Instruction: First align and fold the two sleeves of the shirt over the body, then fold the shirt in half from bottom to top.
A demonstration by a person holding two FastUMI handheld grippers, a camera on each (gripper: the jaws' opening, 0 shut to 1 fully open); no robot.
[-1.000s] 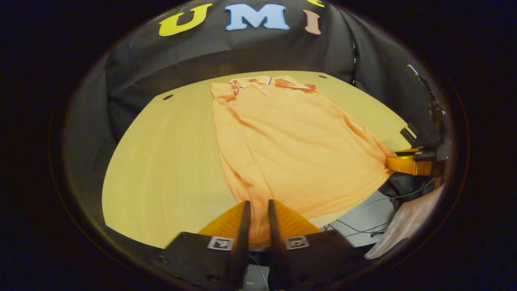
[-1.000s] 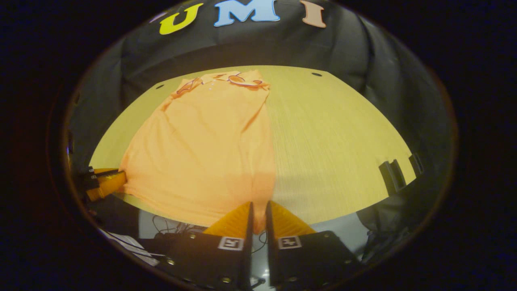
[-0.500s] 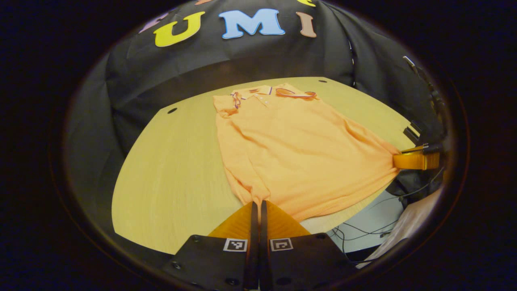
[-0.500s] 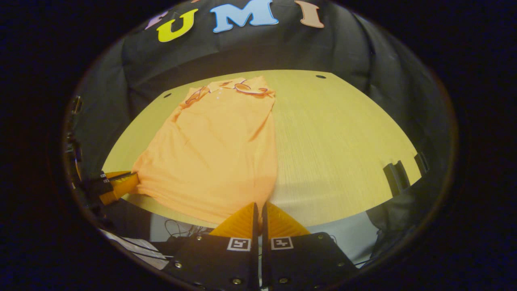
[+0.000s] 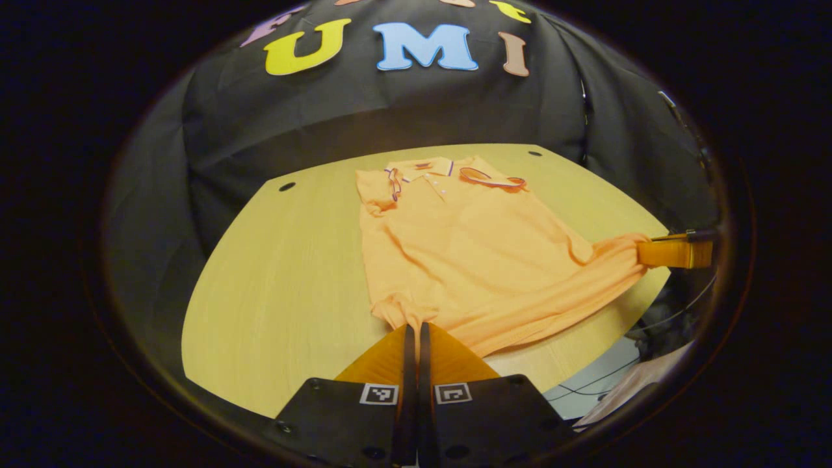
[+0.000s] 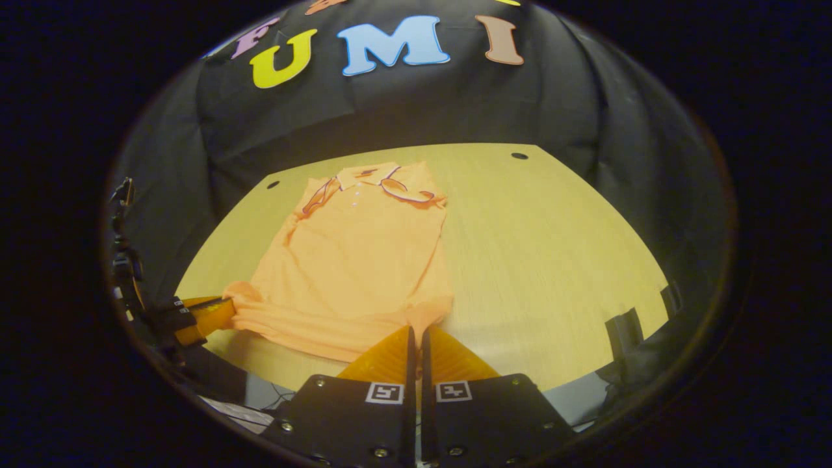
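shirt (image 5: 468,253) lies flat on wooden table (image 5: 279,279), collar far, hem near; long axis runs straight ahead of both grippers. left gripper (image 5: 411,331) pinches near-left hem corner, right gripper (image 6: 416,333) pinches near-right corner, fingers pressed together on cloth. hem lifted, sagging between corners. fabric thin, soft, wrinkled knit; sleeves look already folded in.

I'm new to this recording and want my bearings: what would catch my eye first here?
An orange polo shirt with a striped collar lies on the pale wooden table, its collar at the far end near the black cloth wall. Its near hem is lifted at both corners: the left gripper pinches one corner with its jaws closed, and the right gripper pinches the other.
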